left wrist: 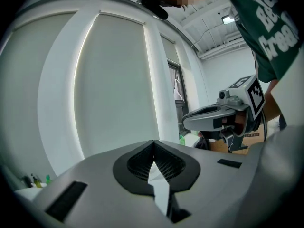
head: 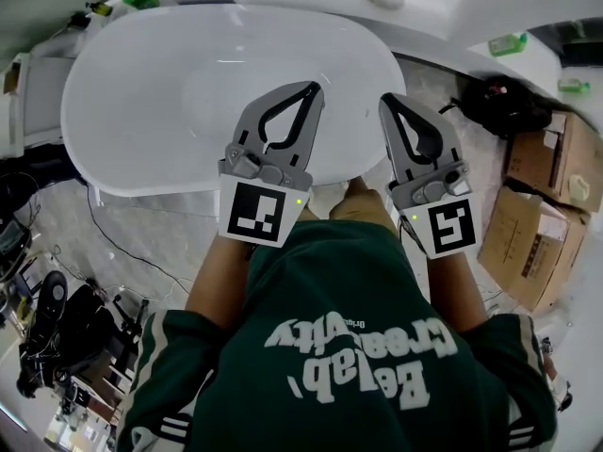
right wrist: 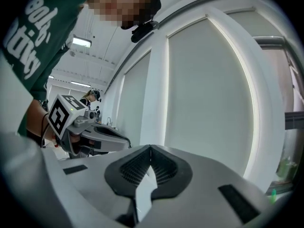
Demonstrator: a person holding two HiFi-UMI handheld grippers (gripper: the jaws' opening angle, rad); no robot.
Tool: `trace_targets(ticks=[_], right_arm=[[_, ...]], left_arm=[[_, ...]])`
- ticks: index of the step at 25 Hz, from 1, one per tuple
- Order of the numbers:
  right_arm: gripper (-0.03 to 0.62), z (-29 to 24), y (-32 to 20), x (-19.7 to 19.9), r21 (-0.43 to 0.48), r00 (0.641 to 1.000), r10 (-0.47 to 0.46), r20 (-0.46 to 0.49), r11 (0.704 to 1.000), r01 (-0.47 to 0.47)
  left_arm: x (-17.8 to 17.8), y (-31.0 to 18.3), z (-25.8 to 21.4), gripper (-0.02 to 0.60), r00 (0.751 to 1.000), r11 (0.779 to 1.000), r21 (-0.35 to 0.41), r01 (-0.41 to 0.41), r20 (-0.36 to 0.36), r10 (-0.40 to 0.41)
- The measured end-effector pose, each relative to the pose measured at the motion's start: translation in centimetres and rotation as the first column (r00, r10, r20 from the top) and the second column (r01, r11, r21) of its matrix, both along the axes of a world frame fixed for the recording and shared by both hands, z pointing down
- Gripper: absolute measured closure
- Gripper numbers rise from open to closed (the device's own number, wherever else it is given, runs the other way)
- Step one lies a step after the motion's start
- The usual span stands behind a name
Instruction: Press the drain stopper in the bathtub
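In a cluttered workroom with a pale, marbled floor (head: 122, 224), a person is standing at the near side of a white bathtub (head: 141, 111). The drain stopper is not showing anywhere on the basin's smooth, glossy bowl; it is probably lying under the two tools or blending into the white.

The left gripper (head: 311, 88) and right gripper (head: 385, 100) are hanging side by side just over the tub's near rim. Each has its grey plastic jaws closed tip to tip on nothing, the ribbed dark pads meeting. That closed point is likely being kept as a blunt tip for pushing.

Both gripper views are facing tall white wall panels (left wrist: 114, 80) beyond the tub rather than its floor, so the reach downward seems not yet begun.

Outward from the tub, cardboard boxes (head: 542, 205) are stacked to its right, green bottles (head: 509, 43) are sitting behind it, and black cables (head: 108, 238) are trailing at its left.
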State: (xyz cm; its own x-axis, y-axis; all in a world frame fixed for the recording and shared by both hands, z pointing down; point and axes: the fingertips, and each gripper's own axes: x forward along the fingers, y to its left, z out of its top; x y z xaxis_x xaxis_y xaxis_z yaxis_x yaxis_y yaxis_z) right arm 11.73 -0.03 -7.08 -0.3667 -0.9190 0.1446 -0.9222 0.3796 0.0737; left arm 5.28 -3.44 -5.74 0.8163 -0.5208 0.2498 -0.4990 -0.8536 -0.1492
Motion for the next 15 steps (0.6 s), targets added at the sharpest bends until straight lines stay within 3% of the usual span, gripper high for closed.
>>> trace_targets(ticks=[4, 8, 12, 15], right_arm=[[0.579, 1.6, -0.5, 2.6, -0.024, 0.998, -0.018, 0.060, 1.000, 0.019], [0.579, 4.2, -1.1, 2.9, -0.055, 0.990, -0.098, 0.104, 0.993, 0.104], [0.579, 9.2, -1.7, 3.1, -0.158, 0.980, -0.152, 0.132, 0.972, 0.172], [0.579, 12.9, -1.8, 2.8, -0.236, 0.975, -0.200, 0.101, 0.947, 0.219]], left_arm=[[2.4, 0.0, 0.3, 0.574, 1.000, 1.000, -0.005, 0.018, 0.016, -0.018], [3.4, -1.0, 2.2, 0.574, 0.997, 0.997, -0.029, 0.068, 0.044, -0.066], [3.7, -1.7, 5.4, 0.574, 0.984, 0.988, -0.044, 0.148, 0.103, -0.143], [2.7, -2.2, 7.9, 0.574, 0.972, 0.975, -0.050, 0.217, 0.107, -0.211]])
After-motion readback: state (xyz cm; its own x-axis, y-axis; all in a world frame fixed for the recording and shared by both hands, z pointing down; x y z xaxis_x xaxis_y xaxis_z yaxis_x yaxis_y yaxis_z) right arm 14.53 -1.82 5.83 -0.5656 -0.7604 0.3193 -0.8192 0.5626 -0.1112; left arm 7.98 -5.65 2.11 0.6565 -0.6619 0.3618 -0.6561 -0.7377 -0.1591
